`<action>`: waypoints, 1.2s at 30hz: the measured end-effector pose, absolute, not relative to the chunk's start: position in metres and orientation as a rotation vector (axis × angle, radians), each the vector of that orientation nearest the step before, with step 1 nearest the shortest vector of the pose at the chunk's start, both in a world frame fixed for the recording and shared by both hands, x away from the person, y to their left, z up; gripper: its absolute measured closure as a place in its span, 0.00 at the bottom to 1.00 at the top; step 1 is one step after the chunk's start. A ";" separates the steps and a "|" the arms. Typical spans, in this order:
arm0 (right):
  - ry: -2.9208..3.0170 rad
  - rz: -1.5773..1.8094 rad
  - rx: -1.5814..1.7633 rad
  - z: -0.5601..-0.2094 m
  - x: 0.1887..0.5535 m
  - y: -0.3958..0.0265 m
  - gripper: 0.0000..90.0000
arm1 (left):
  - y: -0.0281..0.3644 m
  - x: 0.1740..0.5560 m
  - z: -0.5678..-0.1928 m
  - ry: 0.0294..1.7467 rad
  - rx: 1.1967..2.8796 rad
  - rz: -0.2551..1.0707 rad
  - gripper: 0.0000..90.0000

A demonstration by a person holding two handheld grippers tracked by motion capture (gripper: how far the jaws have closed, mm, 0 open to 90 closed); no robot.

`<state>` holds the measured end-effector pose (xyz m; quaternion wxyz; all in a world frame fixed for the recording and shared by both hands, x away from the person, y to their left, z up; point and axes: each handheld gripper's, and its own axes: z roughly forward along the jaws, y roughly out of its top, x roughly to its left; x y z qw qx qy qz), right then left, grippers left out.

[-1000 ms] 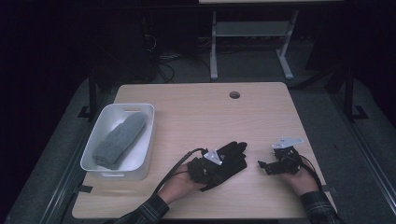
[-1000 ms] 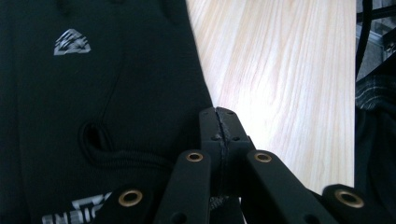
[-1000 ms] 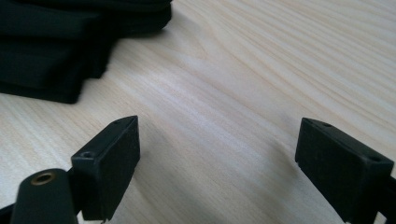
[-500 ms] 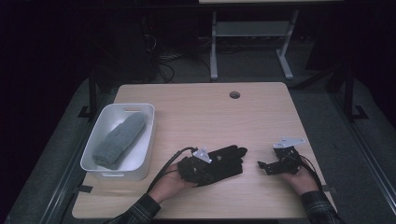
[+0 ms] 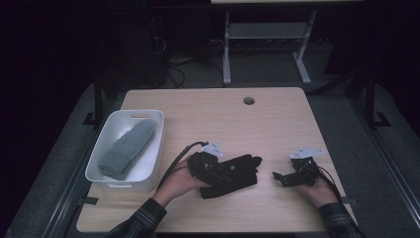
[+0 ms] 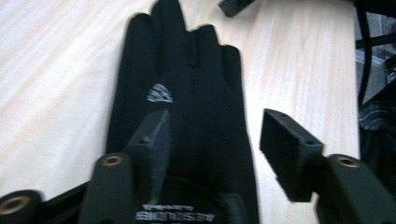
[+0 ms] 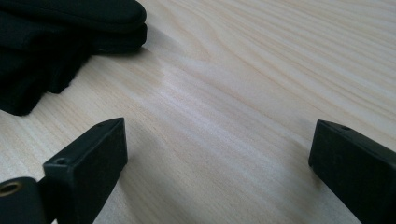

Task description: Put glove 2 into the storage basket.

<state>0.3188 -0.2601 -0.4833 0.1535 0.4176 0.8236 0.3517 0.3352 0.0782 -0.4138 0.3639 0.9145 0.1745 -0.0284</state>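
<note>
Since the earlier frame my left gripper (image 5: 233, 173) has shifted along the black glove (image 5: 236, 173), and its jaws have just been opening; they now stand moderately apart. From the left gripper view I note the glove (image 6: 187, 102) lying flat on the table (image 6: 56, 60), fingers pointing away, its cuff end passing under and between the 2 jaws, neither pad pressing it. My right gripper (image 5: 278, 177) rests low over bare tabletop (image 5: 277, 129) to the right of the glove, jaws wide with nothing between them; its own view shows the glove's fingertips (image 7: 70, 23) near its left jaw, apart from it. At the left edge I record 1 white bin (image 5: 96, 166) holding a grey cloth (image 5: 126, 148).
</note>
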 end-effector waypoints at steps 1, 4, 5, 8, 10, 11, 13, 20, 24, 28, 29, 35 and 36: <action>2.361 1.008 1.198 -0.483 0.319 -0.260 0.05 | 0.078 0.339 -0.413 0.444 2.350 -0.075 0.38; 2.360 1.008 1.199 -0.483 0.319 -0.260 0.05 | 0.073 0.346 -0.414 0.438 2.361 -0.053 0.29; 2.360 1.008 1.200 -0.483 0.319 -0.260 0.05 | 0.072 0.347 -0.415 0.431 2.361 -0.045 0.26; 2.359 1.008 1.200 -0.483 0.319 -0.260 0.05 | 0.065 0.351 -0.423 0.429 2.379 -0.027 0.19; 2.359 1.007 1.200 -0.483 0.319 -0.260 0.05 | 0.060 0.353 -0.430 0.422 2.411 -0.024 0.17; 2.359 1.008 1.200 -0.483 0.319 -0.260 0.05 | 0.058 0.353 -0.433 0.423 2.416 -0.029 0.16; 2.359 1.008 1.200 -0.483 0.319 -0.260 0.05 | 0.053 0.354 -0.440 0.426 2.436 -0.045 0.15; 2.359 1.007 1.199 -0.483 0.319 -0.260 0.05 | 0.047 0.354 -0.453 0.424 2.468 -0.052 0.15; 2.359 1.007 1.200 -0.483 0.319 -0.260 0.05 | 0.046 0.352 -0.455 0.402 2.478 -0.012 0.15; 2.359 1.007 1.199 -0.483 0.319 -0.260 0.05 | 0.046 0.351 -0.456 0.382 2.488 0.026 0.15; 2.359 1.007 1.199 -0.483 0.319 -0.260 0.05 | 0.046 0.351 -0.456 0.379 2.487 0.028 0.14; 2.358 1.007 1.198 -0.483 0.319 -0.260 0.05 | 0.046 0.352 -0.458 0.380 2.458 0.058 0.14; 2.358 1.007 1.198 -0.483 0.319 -0.260 0.05 | 0.047 0.352 -0.458 0.376 2.456 0.062 0.14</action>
